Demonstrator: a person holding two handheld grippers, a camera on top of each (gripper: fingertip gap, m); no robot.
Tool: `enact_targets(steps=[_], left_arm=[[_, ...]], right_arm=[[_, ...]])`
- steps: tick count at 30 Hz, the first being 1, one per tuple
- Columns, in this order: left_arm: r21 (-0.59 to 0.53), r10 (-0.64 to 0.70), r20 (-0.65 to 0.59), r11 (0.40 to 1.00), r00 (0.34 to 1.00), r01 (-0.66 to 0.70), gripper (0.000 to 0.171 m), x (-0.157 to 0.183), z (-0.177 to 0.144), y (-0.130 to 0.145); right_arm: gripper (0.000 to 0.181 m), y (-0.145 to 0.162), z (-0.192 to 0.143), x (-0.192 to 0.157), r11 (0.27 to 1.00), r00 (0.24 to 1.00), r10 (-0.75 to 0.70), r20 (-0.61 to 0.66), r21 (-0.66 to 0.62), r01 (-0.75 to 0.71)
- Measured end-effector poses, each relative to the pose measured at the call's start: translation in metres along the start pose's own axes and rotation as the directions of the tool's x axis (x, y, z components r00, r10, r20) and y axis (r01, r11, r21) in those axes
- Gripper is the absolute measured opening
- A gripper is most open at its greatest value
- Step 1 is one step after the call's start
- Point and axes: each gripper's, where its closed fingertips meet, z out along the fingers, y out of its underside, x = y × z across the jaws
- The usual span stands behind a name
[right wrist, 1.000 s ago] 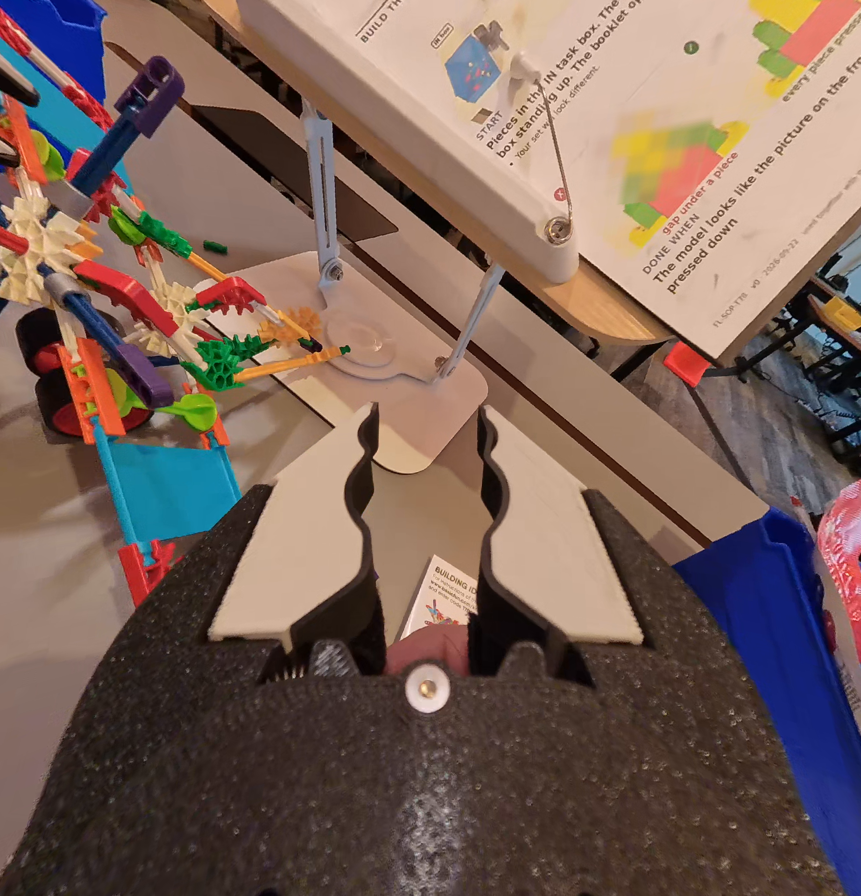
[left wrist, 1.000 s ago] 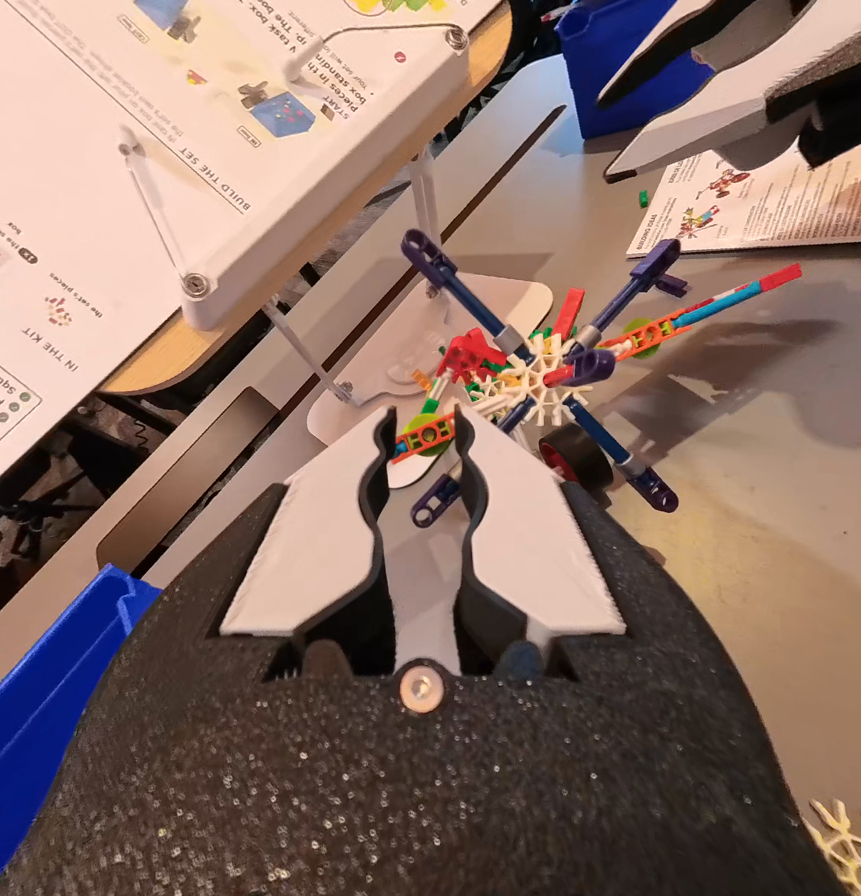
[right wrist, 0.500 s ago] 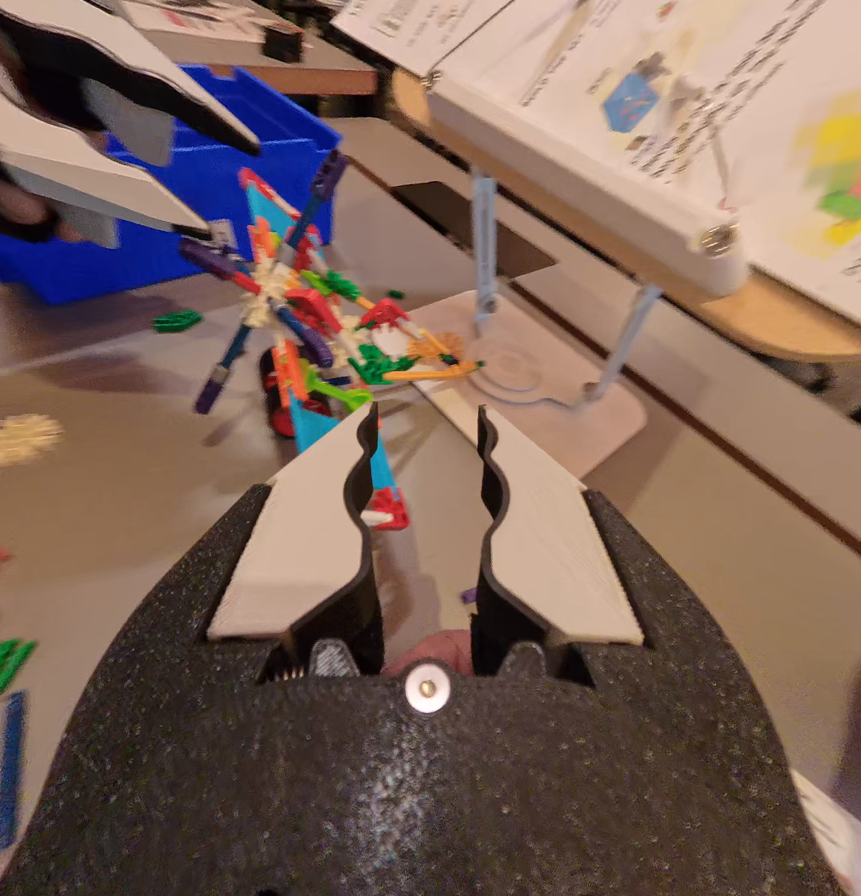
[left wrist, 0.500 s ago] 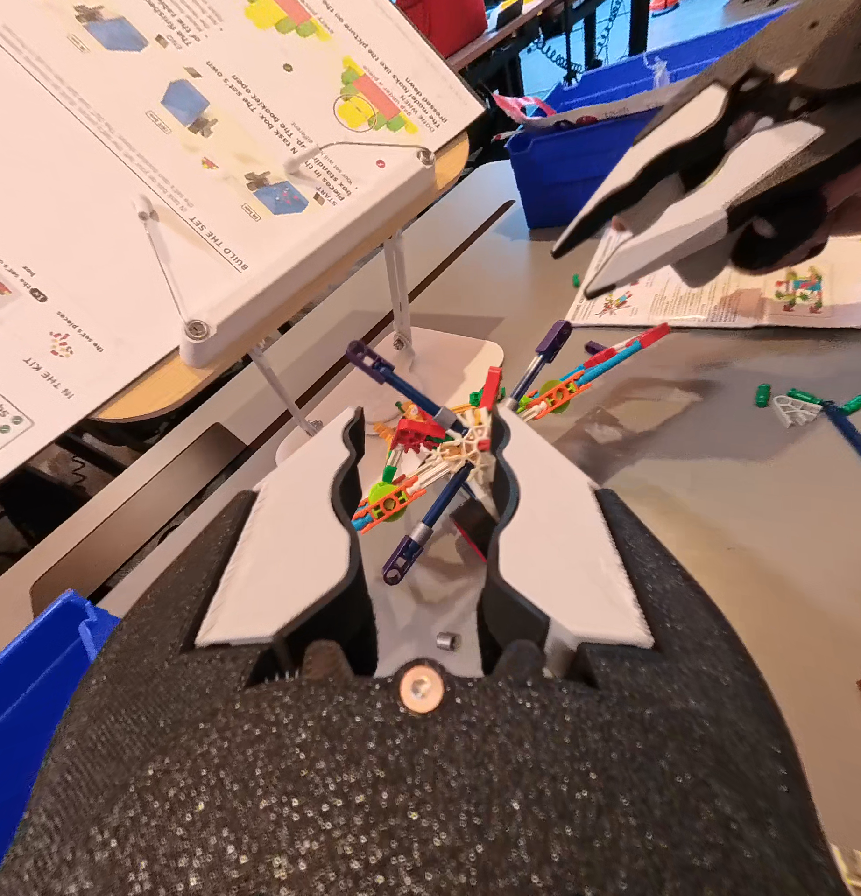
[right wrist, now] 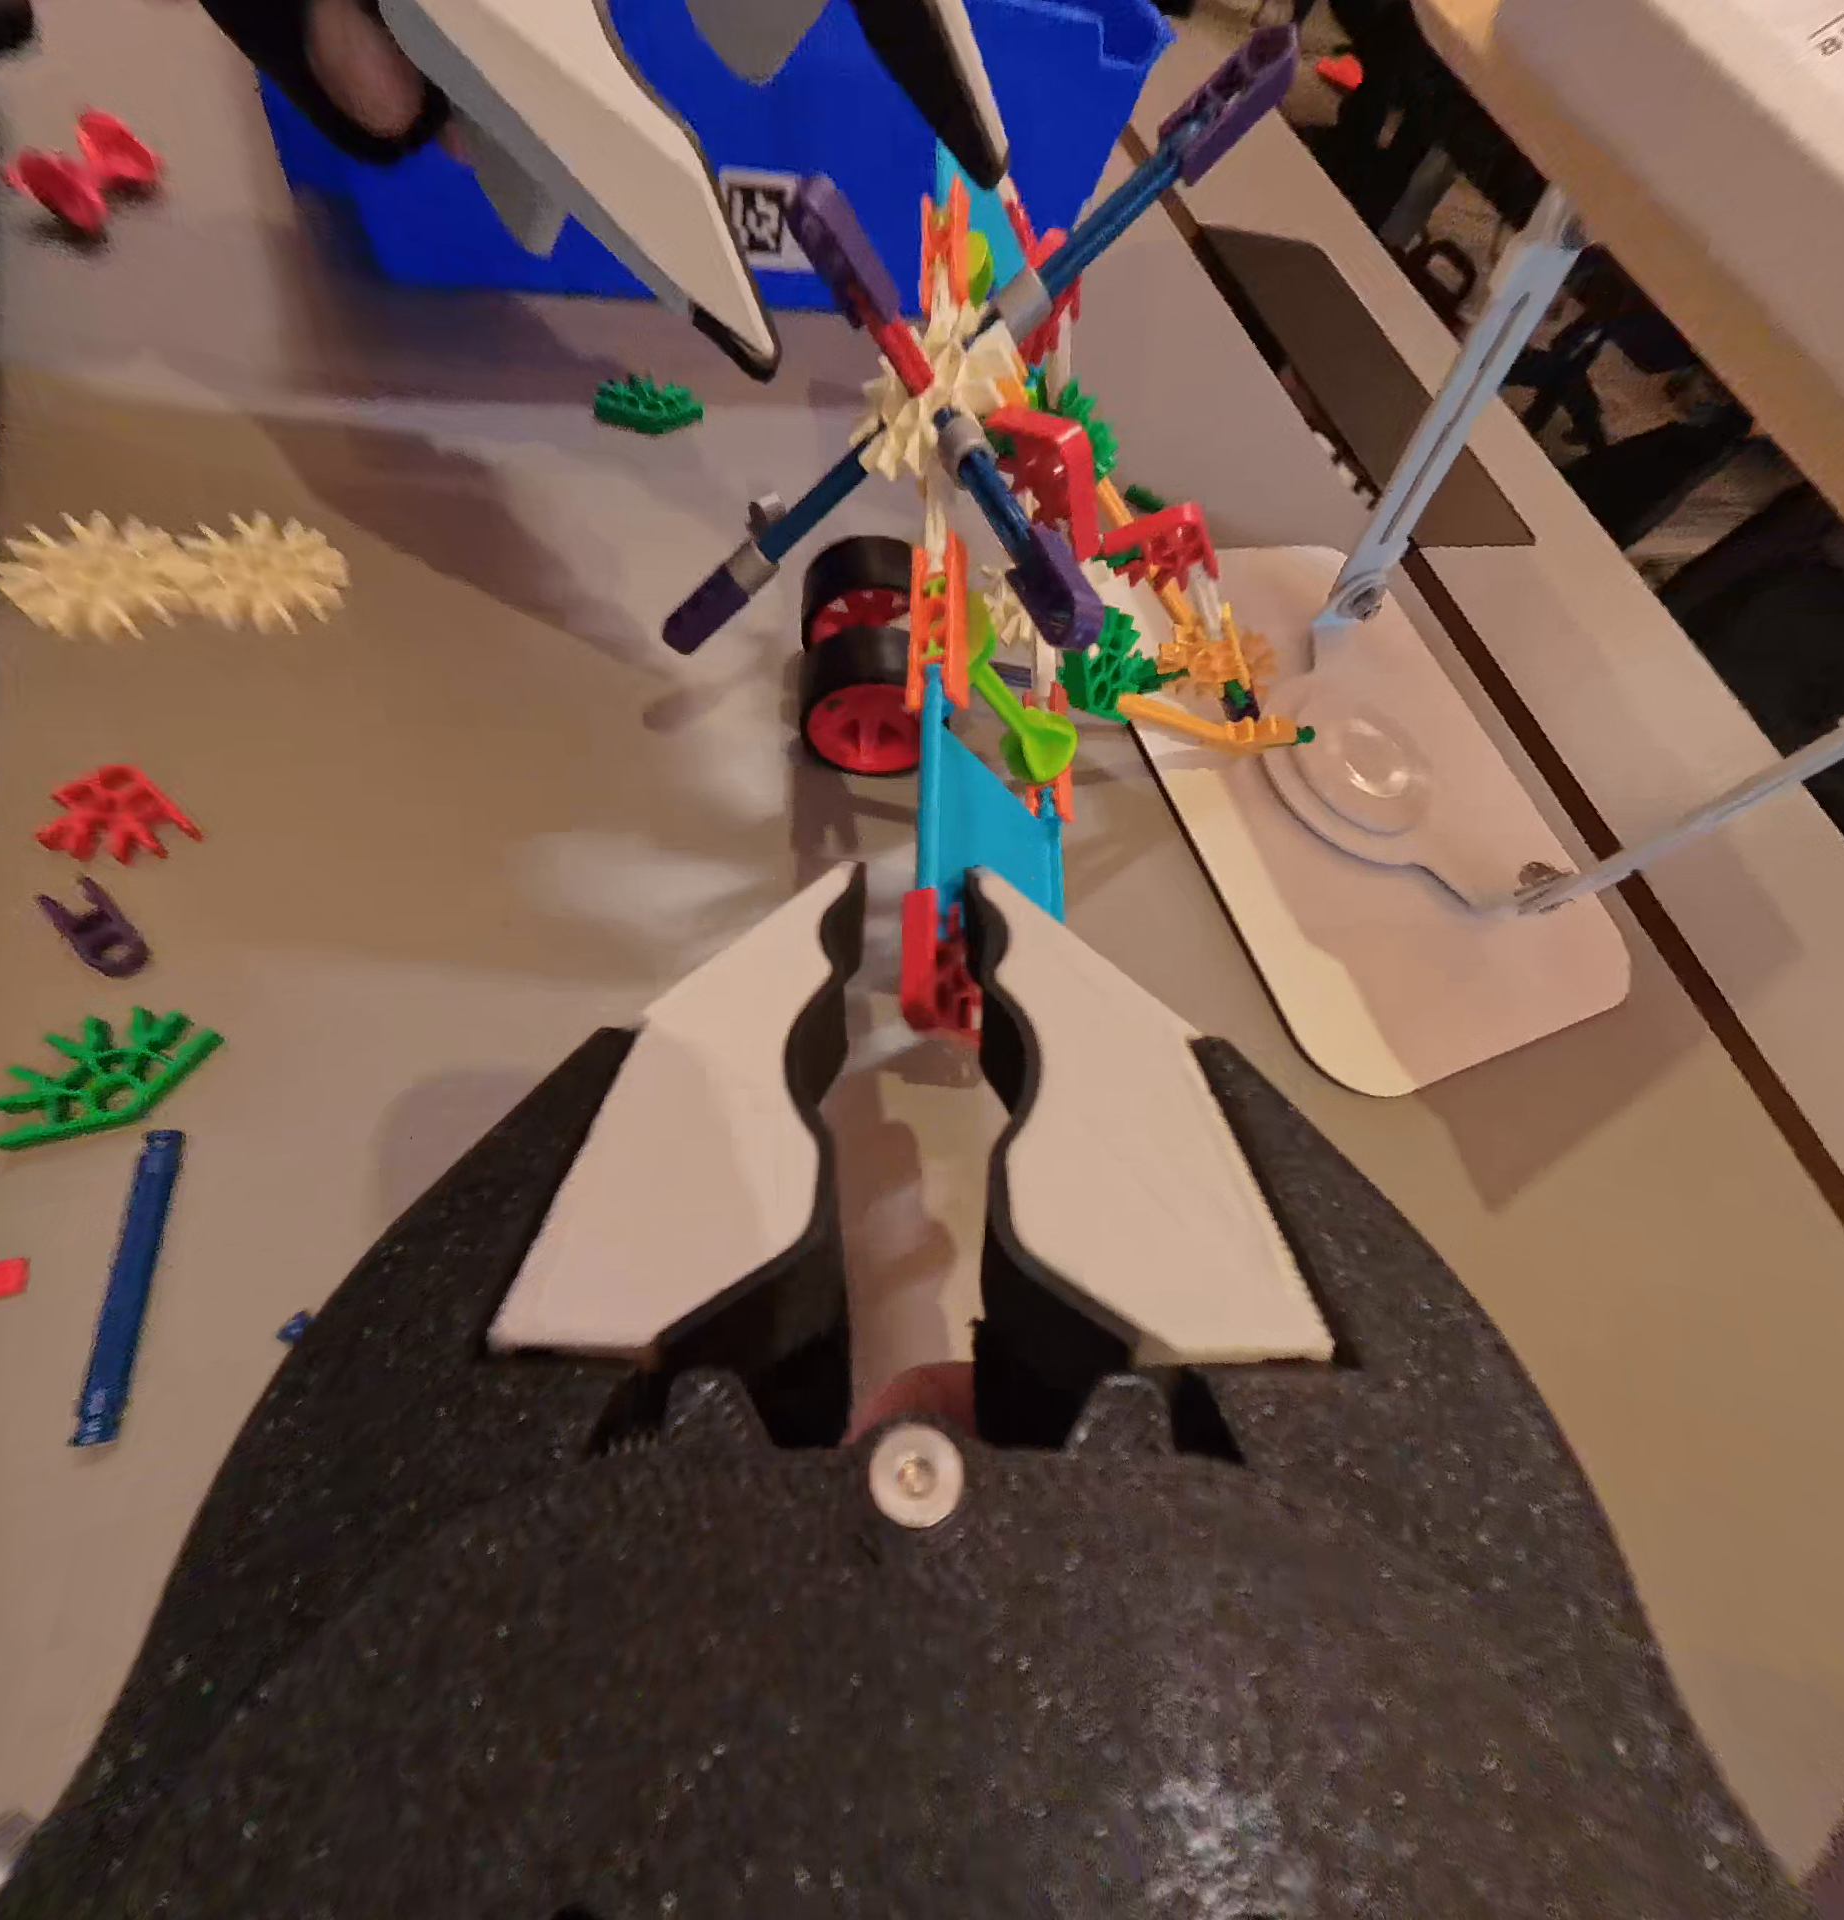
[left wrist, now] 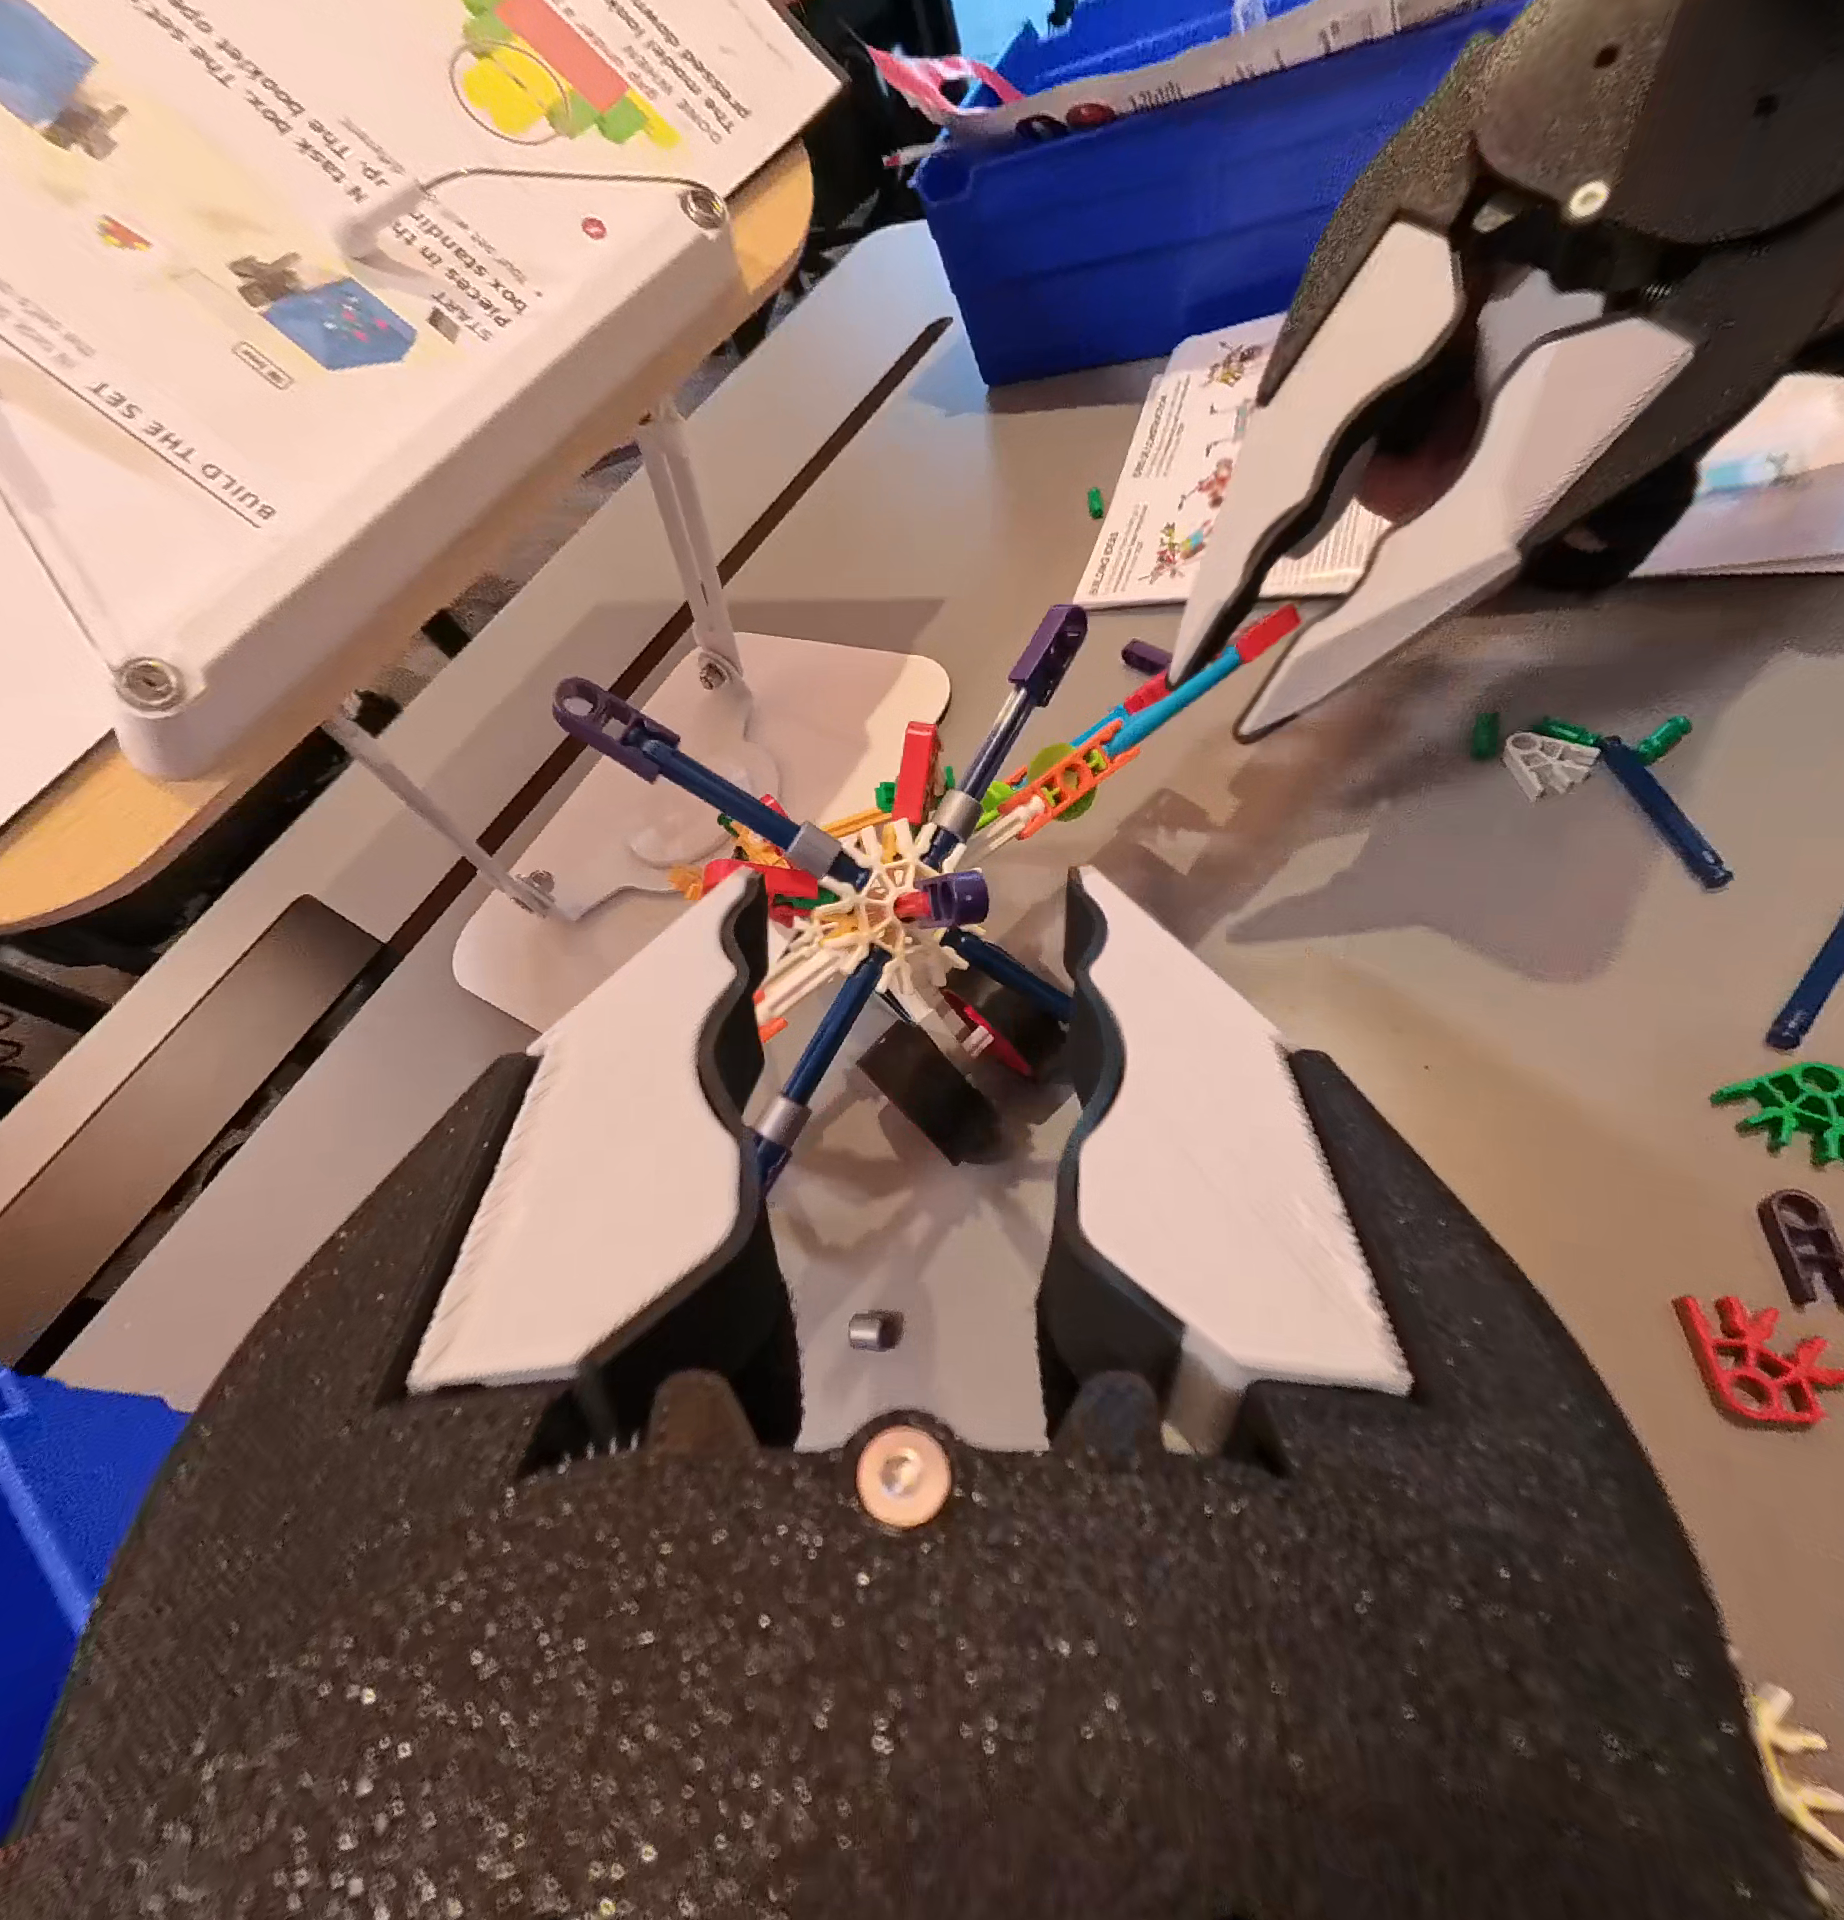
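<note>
Colourful rod model [left wrist: 887,894], both claws parted

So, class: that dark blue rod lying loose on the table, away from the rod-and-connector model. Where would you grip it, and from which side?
Grip the loose dark blue rod at mid-length, from above, fingers straddling its thin width. It lies flat on the grey table with bare surface either side; the green fan connector sits near its far end, so the middle is probably the clearest spot.
</note>
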Motion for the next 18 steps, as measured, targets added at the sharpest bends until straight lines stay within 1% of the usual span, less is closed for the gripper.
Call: enact_targets(steps=[1,5,7,8,10,11,12,13,16,18], left_arm=[[-0.009,0.009,0.003,1.0,1.0,-0.009,0.056,0.001,0.002,0.001],[-0.021,0.009,-0.001,1.0,1.0,-0.009,0.05,0.006,0.012,0.003],[-0.021,0.013,0.015,1.0,1.0,-0.013,0.048,0.007,0.018,0.002],[-0.024,0.01,0.029,1.0,1.0,-0.01,0.044,0.005,0.02,0.002],[-0.029,0.017,0.078,0.999,0.997,-0.014,0.027,-0.003,0.019,0.003],[-0.027,0.017,0.086,1.0,0.996,-0.015,0.023,-0.004,0.017,0.003],[-0.023,0.014,0.068,1.0,0.998,-0.013,0.012,-0.002,0.017,0.003],[-0.017,0.005,0.07,1.0,0.998,-0.004,0.006,-0.003,0.017,0.003],[-0.017,0.027,0.084,1.0,0.996,-0.025,0.005,-0.005,0.017,0.004],[0.02,-0.006,0.079,1.0,0.997,0.004,0.004,-0.006,0.015,0.001]], right_arm=[[0.011,0.002,0.002,0.001,1.0,1.0,-0.011,-0.013,-0.015,0.01],[0.009,0.0,0.003,0.004,1.0,0.999,-0.011,-0.034,-0.013,0.01],[0.009,0.002,0.005,0.002,0.999,0.999,-0.032,-0.041,-0.034,0.031],[0.009,0.004,0.006,0.0,0.998,0.998,-0.044,-0.041,-0.046,0.042],[0.01,0.003,0.007,-0.006,0.998,0.999,-0.05,-0.022,-0.048,0.049],[0.01,0.001,0.008,-0.01,0.998,0.999,-0.05,-0.013,-0.044,0.049],[0.01,-0.001,0.01,-0.014,0.998,0.999,-0.051,0.0,-0.038,0.051],[0.011,-0.003,0.011,-0.018,0.997,0.998,-0.059,0.012,-0.04,0.06],[0.014,-0.004,0.018,-0.033,0.993,0.994,-0.099,0.035,-0.066,0.102],[0.016,-0.009,0.02,-0.044,0.993,0.993,-0.099,0.071,-0.056,0.103]])
